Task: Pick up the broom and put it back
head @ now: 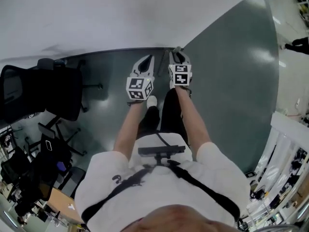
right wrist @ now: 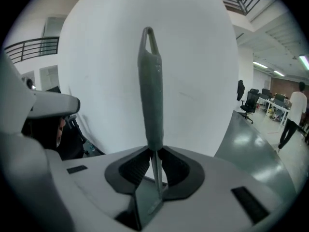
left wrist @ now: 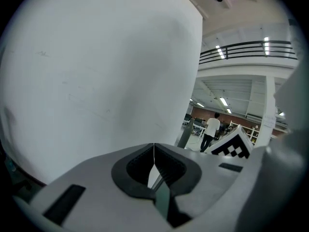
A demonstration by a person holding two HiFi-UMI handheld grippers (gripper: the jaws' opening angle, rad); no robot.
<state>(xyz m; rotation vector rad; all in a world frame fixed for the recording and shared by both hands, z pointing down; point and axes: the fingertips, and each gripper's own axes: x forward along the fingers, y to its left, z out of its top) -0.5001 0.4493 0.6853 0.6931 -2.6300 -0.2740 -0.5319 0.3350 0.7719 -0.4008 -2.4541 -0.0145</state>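
In the right gripper view the broom's grey handle (right wrist: 150,95) stands upright before a white wall, with a hanging loop at its top. My right gripper (right wrist: 153,151) is shut on the handle's lower end, where a thin metal rod runs down between the pads. The broom's head is hidden. My left gripper (left wrist: 154,149) has its jaws tip to tip with only a hairline gap, and I see nothing between them. In the head view the left gripper (head: 147,59) and right gripper (head: 177,51) are held side by side, close to the wall's foot.
A curved white wall (left wrist: 96,71) fills the space ahead. Black office chairs (head: 58,91) and clutter stand at the left. Glossy grey floor (head: 231,81) stretches to the right. A person (left wrist: 211,129) walks far off. White railings (head: 285,144) stand at the right.
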